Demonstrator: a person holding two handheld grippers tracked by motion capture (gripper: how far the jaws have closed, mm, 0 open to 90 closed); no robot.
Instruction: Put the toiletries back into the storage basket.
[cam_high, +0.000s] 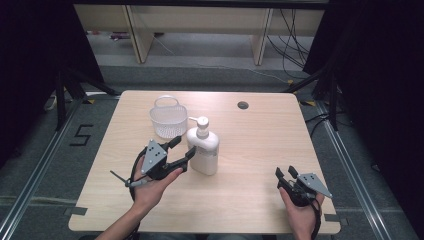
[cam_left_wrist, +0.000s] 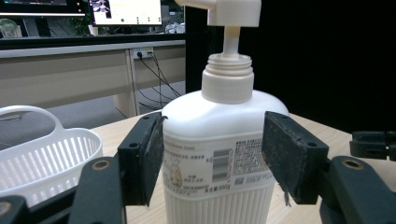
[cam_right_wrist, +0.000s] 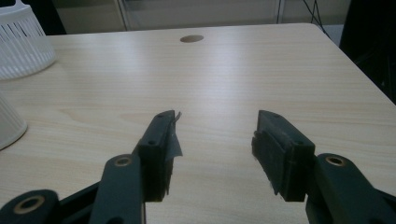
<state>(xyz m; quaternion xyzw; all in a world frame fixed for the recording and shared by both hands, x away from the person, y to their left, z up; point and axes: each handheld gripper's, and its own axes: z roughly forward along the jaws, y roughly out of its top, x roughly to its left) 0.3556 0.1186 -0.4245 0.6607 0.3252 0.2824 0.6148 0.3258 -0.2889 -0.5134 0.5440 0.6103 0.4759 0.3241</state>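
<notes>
Left gripper (cam_high: 181, 151) spread wide around pump bottle (cam_high: 204, 150), pads just off its sides. Bottle upright mid-table, white basket (cam_high: 168, 119) at its ten o'clock. Right gripper (cam_high: 286, 174) open, empty, at four o'clock.

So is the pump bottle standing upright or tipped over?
Upright: the pump bottle stands on its base on the table, pump head on top, beside the basket.
</notes>
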